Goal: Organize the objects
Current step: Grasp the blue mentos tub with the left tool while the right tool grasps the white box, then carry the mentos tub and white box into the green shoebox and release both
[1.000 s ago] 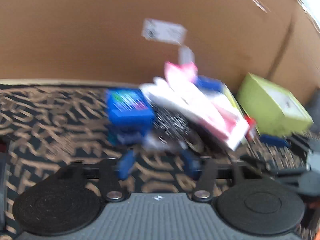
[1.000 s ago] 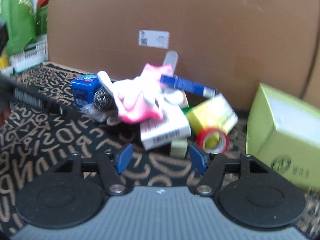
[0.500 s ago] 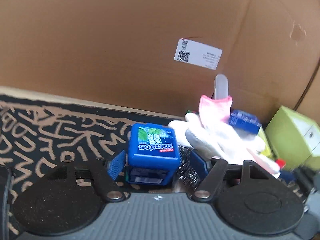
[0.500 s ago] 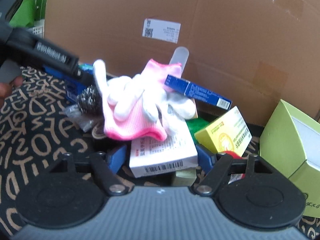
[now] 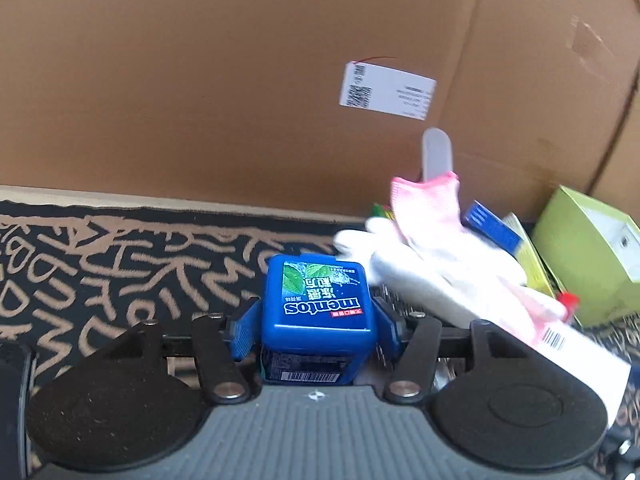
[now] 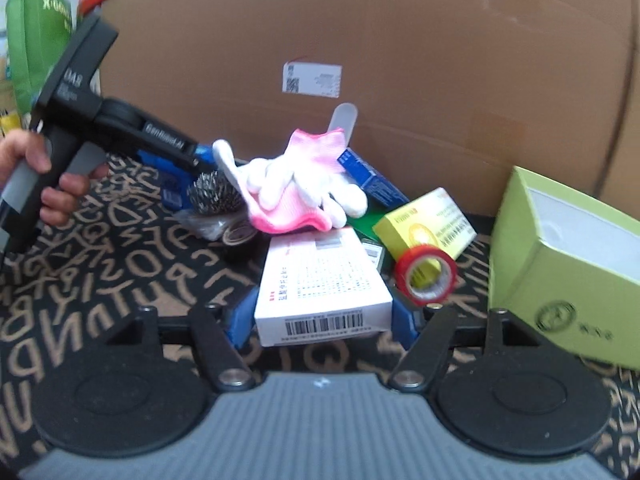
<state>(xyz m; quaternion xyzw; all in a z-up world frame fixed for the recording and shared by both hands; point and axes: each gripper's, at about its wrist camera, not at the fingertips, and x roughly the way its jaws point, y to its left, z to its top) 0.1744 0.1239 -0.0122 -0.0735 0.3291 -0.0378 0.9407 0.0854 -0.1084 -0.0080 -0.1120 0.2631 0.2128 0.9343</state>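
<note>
Tongs on the left [image 5: 318, 326] were clamped around a blue Mentos box [image 5: 318, 312]; the right tongs [image 6: 322, 316] were closed against a white barcoded carton [image 6: 320, 284].

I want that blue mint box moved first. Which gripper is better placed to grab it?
Left. The left gripper already has the blue mint box between its fingers; the right gripper is around the white box.

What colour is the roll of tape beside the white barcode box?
Red, with a yellowish inner core; the roll of tape shows best in the right wrist view.
</note>
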